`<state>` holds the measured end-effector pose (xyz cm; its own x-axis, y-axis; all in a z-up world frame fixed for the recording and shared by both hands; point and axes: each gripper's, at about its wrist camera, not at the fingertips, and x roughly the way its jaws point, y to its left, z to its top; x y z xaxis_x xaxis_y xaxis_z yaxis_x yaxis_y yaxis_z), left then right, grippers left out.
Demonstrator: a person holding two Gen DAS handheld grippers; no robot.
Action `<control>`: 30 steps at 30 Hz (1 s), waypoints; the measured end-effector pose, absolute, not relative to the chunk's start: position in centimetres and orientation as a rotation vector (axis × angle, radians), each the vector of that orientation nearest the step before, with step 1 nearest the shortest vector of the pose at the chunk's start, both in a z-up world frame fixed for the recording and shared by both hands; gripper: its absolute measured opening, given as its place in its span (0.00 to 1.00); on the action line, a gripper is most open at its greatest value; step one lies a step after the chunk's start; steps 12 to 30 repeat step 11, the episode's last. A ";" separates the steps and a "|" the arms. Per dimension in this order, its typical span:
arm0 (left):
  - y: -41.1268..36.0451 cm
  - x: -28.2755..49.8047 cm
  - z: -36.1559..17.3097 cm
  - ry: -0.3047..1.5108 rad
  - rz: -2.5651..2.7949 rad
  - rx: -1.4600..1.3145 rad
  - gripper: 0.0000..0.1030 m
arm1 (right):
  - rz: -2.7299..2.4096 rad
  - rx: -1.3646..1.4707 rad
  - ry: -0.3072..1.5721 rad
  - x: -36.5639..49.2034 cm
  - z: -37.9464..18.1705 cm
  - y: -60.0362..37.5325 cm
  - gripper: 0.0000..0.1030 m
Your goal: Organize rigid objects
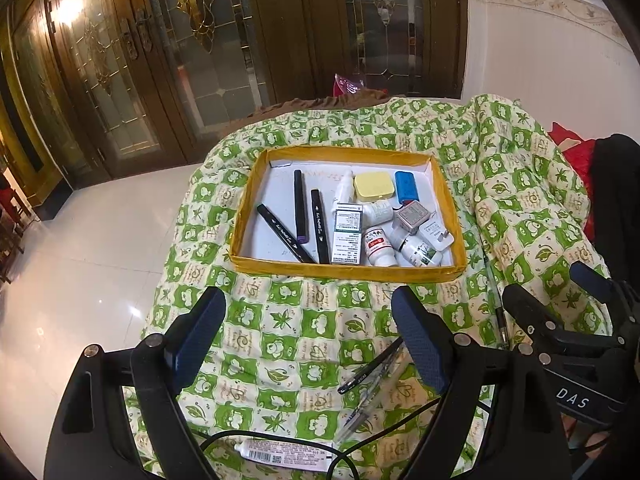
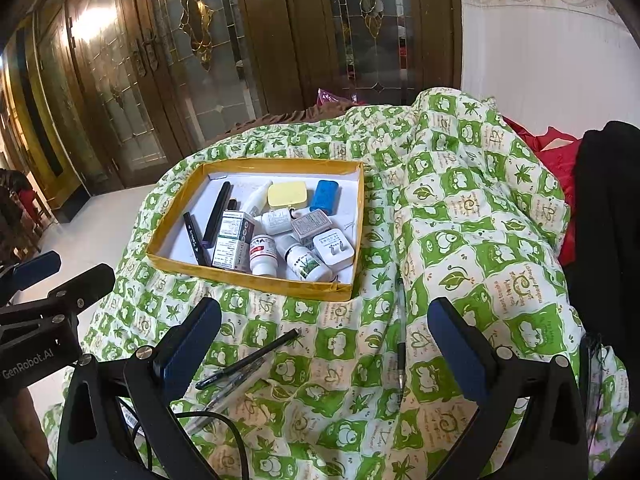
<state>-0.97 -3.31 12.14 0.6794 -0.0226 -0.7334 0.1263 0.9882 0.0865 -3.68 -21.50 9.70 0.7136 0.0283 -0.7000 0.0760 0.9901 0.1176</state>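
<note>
Cloth [image 1: 304, 320] in green and cream checks covers the whole surface below me, and both my grippers hang above its near edge. My left gripper [image 1: 308, 344] has its jaws spread as wide as they go, with nothing between the pads. My right gripper [image 2: 328, 348] is likewise wide apart and empty.

Closest to me, at the near edge, a white tube [image 1: 288, 450] lies flat with a black cable [image 1: 360, 436] looping over it. Just beyond, a black pen [image 2: 248, 358] and a clear pen [image 1: 372, 400] lie side by side on the cloth, loose, outside the tray. A third slim pen [image 2: 400, 344] lies along a fold toward the right edge.

Further on, near the middle of the cloth, sits the yellow-rimmed tray [image 1: 348, 270]. Along its left side lie three black markers [image 1: 300, 208]; a green and white box [image 1: 347, 236] lies beside them. Toward its near right corner are a red-labelled bottle [image 1: 380, 246], a green-labelled bottle [image 1: 422, 252] and a white plug [image 2: 334, 250], crowded together. At its far side are a yellow case [image 1: 374, 186] and a blue cylinder [image 1: 408, 192].

Beyond the cloth's far edge stand wooden doors [image 1: 168, 60] with leaded glass.
</note>
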 end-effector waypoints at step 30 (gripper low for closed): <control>-3.9 -1.0 12.4 0.798 -0.089 0.146 0.83 | -0.034 0.153 0.783 -3.6 9.7 -22.1 0.98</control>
